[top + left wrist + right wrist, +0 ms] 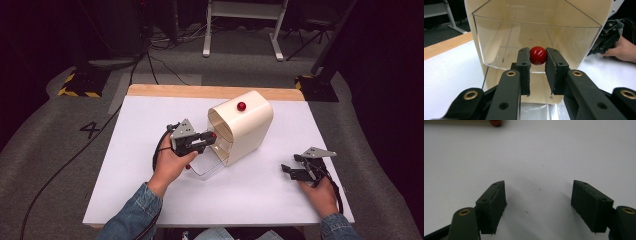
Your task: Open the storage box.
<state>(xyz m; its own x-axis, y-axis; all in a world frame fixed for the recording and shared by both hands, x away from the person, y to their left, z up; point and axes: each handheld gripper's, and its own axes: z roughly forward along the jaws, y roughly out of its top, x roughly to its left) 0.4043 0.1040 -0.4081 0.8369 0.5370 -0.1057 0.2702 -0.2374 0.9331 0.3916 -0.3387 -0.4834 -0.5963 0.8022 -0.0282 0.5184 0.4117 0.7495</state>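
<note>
Your left hand [170, 162] carries the left gripper [209, 138], which points at the open front of the cream, round-topped housing [250, 125] standing on the white table [140, 150]. Its jaws are pinched on the red ball [538, 55]: in the left gripper view both pads touch the ball, one on each side, and the ball sits right at their tips. Just past the tips stands the clear plastic drawer [536, 32], set in the mouth of the housing, with the ball in front of its front wall. Whether the ball is fixed to that wall as a knob cannot be told. In the high view a clear flap or tray [207, 167] lies on the table just under that gripper, at the foot of the housing. On top of the housing, beyond and above your left gripper, sits a second red knob [241, 106].

Well apart to the right, your right hand [320, 195] rests near the table's edge with the right gripper [287, 170] pointing across the bare surface. Its jaws stand wide apart with nothing between them, and the pads [492, 203] hover over plain white tabletop.
</note>
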